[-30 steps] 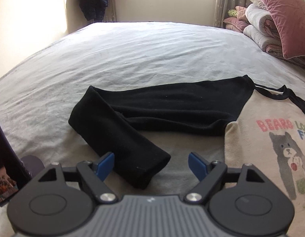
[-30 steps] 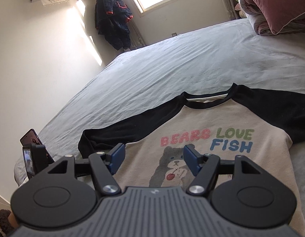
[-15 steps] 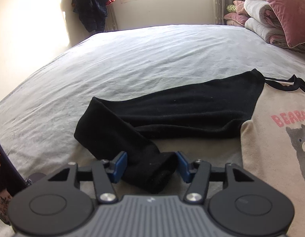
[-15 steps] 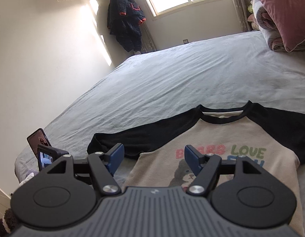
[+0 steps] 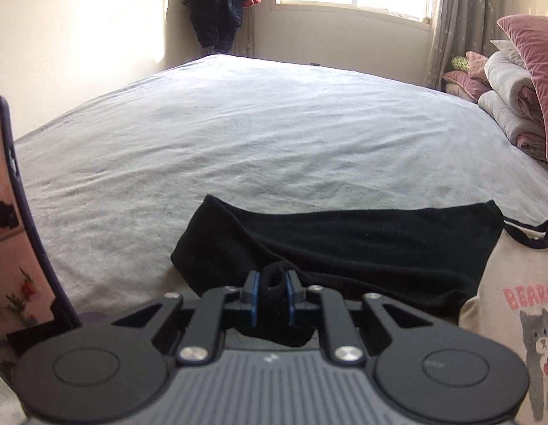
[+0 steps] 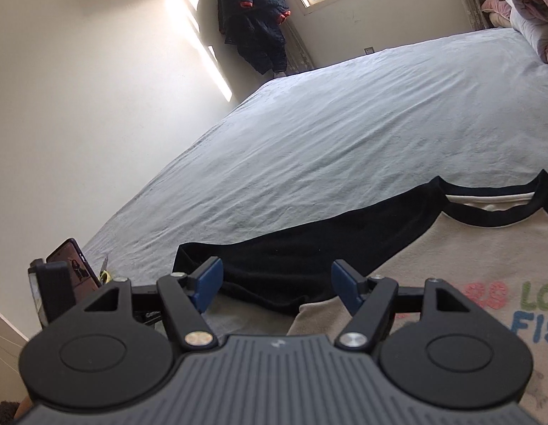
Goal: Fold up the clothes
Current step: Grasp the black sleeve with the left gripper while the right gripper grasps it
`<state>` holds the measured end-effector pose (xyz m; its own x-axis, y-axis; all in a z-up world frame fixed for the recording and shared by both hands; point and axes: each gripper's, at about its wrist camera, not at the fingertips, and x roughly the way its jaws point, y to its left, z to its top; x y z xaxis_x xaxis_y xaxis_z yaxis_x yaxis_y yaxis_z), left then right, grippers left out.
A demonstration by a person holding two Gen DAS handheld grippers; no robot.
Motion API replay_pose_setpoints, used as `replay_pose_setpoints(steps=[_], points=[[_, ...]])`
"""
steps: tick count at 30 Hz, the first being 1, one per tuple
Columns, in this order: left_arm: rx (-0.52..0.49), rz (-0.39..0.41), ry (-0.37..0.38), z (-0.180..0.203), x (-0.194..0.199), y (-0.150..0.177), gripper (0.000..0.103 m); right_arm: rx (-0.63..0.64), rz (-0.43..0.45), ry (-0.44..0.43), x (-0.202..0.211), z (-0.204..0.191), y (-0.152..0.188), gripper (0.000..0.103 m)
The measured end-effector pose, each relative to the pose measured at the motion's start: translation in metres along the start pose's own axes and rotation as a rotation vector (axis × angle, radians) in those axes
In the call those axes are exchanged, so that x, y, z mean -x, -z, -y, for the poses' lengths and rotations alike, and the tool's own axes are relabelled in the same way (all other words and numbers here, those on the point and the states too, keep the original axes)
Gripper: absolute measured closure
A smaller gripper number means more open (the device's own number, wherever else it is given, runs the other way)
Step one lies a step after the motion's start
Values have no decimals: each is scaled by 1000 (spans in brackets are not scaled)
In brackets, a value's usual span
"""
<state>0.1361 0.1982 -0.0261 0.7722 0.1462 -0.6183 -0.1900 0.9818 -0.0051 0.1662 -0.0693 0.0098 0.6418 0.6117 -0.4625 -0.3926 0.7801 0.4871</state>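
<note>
Sideways lies the black sleeve [image 5: 345,244], cuff seemingly pinched in closing left claw [image 5: 271,295]; right claw [image 6: 275,285] spread.

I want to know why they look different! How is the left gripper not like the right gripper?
The left gripper has its jaws closing on the black sleeve's cuff, bunched between the blue pads; the right gripper stands wide open with nothing between its pads. The left sits over the sleeve; the right hovers where the sleeve meets the shirt's cream body. Both have black arms and blue pads.
</note>
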Motion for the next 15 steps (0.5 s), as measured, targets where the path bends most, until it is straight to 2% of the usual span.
replay_pose_setpoints(steps=[7,11,15], points=[[49,134,-30,-17,15,-20,89,-1,-18,-45,-54,1,0,33],[84,209,-83,-29,17,-26,89,18,-95,-111,-87,-9,10,48],[102,257,-143,-37,19,-29,89,56,-162,-140,-111,-24,20,56]])
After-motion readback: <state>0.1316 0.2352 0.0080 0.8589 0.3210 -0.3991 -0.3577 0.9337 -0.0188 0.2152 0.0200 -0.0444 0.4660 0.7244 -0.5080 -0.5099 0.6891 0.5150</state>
